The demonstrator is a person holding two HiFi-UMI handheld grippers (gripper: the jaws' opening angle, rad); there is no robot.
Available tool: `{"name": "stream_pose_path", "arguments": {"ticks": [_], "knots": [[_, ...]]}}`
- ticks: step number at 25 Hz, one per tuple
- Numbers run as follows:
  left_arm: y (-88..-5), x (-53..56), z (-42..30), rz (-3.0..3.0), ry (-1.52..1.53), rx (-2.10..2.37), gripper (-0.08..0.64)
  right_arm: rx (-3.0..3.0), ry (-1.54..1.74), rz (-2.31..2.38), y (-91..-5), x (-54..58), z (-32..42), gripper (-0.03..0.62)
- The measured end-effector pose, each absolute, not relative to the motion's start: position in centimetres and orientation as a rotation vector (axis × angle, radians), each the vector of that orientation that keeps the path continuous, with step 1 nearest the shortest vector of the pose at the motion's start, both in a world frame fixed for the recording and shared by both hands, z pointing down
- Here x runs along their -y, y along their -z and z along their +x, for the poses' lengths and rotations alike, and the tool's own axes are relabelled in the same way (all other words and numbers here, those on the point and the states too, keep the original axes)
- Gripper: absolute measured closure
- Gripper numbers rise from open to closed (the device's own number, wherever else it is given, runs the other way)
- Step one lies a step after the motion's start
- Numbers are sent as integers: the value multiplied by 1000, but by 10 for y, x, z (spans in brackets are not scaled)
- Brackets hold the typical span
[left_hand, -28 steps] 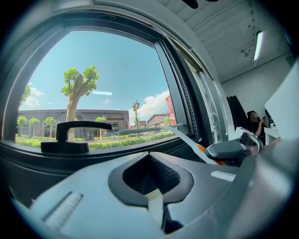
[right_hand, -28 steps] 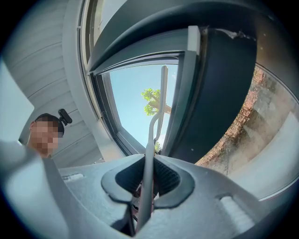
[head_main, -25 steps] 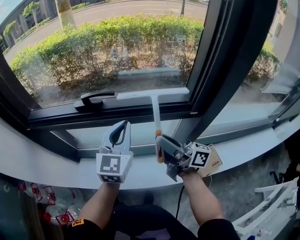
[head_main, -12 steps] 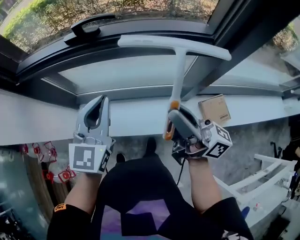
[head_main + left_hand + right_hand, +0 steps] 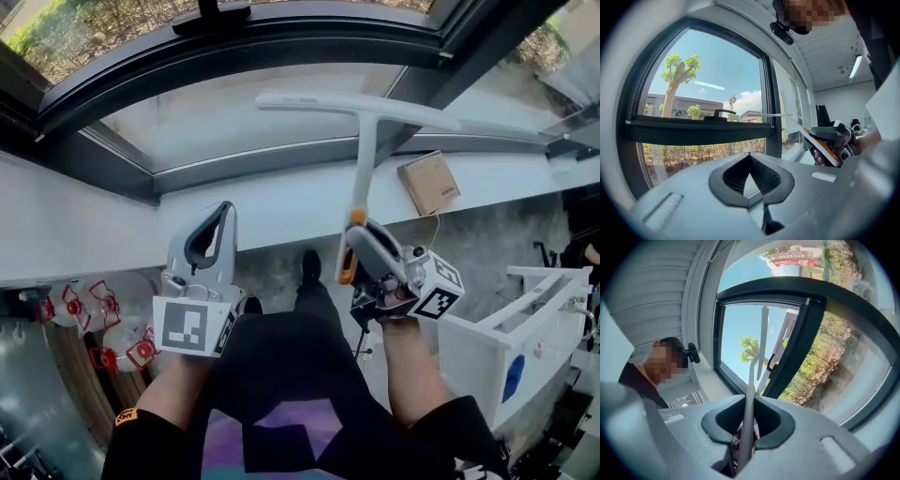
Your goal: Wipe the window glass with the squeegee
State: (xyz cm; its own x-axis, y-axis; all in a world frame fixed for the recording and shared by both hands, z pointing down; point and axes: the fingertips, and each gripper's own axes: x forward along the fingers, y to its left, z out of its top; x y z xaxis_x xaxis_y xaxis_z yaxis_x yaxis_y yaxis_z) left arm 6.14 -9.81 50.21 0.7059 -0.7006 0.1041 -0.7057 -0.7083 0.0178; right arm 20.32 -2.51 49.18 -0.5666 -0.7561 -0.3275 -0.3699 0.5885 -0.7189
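Note:
The white T-shaped squeegee [image 5: 364, 141] points up at the window glass [image 5: 234, 117]. Its blade [image 5: 356, 103] lies across the lower pane, just above the white sill [image 5: 94, 234]; whether it touches the glass I cannot tell. My right gripper [image 5: 367, 255] is shut on its orange-banded handle. In the right gripper view the squeegee handle [image 5: 749, 394] runs up between the jaws of the right gripper [image 5: 747, 404] to the blade [image 5: 763, 333]. My left gripper [image 5: 208, 246] hangs left of it, shut and empty. The left gripper [image 5: 750, 155] faces the glass [image 5: 708, 84], with the squeegee [image 5: 787, 116] at right.
A small cardboard box [image 5: 428, 182] lies on the sill right of the squeegee. A black window handle [image 5: 223, 13] sits on the dark frame above. A white rack [image 5: 506, 328] stands at lower right. Red and white objects [image 5: 84, 319] lie at lower left.
The squeegee blade has come down from the upper pane's bottom edge to the lower pane near the sill. Both grippers have drawn back from the window, and the view has tilted down.

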Motion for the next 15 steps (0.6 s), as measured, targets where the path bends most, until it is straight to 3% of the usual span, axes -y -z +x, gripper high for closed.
{"name": "stream_pose_path", "arguments": {"ticks": [8,15], "knots": [[-534,30,-1,2858,-190,956,548,-1955,923,-1087,-537,-48,129,546],[-530,-9,-17,2841,-155,924,548,-1957,959,-1179,-538,-106,114,546]]}}
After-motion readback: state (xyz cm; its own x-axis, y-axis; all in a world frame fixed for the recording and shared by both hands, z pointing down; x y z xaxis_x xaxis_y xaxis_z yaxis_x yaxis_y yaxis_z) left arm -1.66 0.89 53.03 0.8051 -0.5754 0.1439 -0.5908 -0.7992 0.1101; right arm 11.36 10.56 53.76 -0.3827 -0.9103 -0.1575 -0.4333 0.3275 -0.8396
